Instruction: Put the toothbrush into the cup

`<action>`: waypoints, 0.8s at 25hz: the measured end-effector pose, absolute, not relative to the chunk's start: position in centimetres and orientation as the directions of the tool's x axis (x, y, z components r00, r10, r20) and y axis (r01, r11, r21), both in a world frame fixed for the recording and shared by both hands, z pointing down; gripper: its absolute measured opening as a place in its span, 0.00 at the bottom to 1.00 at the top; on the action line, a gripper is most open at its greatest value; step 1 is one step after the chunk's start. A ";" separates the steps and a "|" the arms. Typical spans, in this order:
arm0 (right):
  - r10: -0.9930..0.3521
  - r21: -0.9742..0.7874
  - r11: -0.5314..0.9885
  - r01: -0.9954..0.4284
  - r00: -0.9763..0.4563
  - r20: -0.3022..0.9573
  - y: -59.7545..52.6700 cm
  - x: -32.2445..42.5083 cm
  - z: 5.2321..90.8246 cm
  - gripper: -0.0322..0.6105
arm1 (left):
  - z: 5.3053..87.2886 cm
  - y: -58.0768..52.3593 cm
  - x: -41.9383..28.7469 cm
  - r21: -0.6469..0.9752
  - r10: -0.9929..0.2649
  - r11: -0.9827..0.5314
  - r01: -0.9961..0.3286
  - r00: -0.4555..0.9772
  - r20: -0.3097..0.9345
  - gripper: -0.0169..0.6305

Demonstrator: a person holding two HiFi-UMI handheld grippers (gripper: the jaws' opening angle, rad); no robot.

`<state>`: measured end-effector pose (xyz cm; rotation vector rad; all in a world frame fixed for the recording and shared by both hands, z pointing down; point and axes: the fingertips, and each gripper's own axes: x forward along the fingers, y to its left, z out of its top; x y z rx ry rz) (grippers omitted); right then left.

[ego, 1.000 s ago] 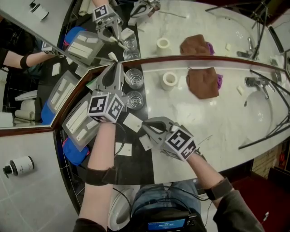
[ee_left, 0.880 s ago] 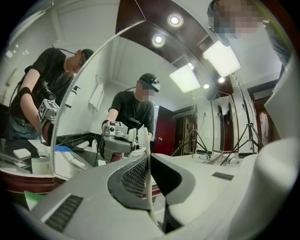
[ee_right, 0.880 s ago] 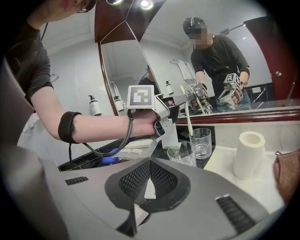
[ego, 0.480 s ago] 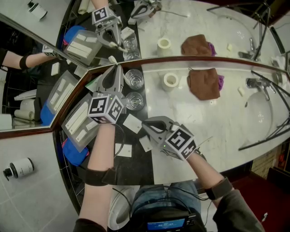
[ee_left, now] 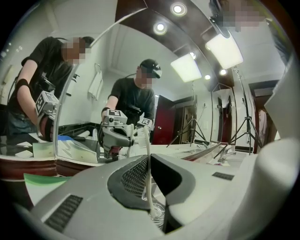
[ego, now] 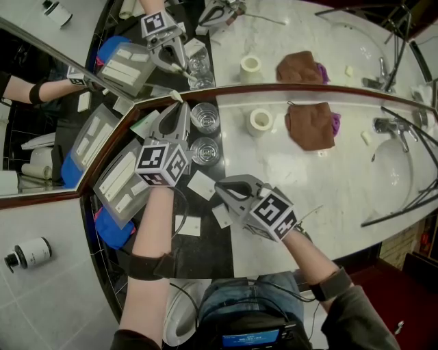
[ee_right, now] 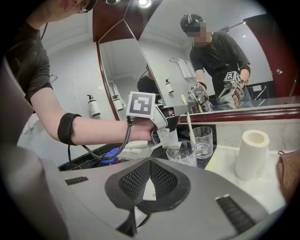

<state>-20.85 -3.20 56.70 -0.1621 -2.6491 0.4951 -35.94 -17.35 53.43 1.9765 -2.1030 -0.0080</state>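
A pale marble surface (ego: 301, 184) curved along a wood-framed mirror (ego: 321, 27), with a sink (ego: 393, 167) and tap (ego: 384, 125) at right. Round recessed ceiling lights (ee_left: 178, 9) glowed overhead.

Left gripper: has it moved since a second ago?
Yes. The left gripper with the toothbrush came lower, off the mirror frame toward the far cup.

Two glass cups (ego: 204, 117) (ego: 204, 150), one toothbrush (ee_left: 147, 154), one paper roll (ego: 260, 120), one brown cloth (ego: 311, 125) and one tap (ego: 384, 124) were counted.
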 end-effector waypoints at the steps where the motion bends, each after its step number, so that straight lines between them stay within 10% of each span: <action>1: 0.190 -0.368 0.929 0.033 -0.897 0.399 -3.2 -20.9 56.7 0.07 | 53.8 -17.3 -35.9 0.177 -0.980 0.075 -0.981 -0.040 0.194 0.05; 20: 0.186 -0.370 0.929 0.031 -0.902 0.390 -2.6 -20.8 56.3 0.07 | 56.8 -16.5 -35.1 0.190 -0.938 0.064 -0.980 0.006 0.347 0.26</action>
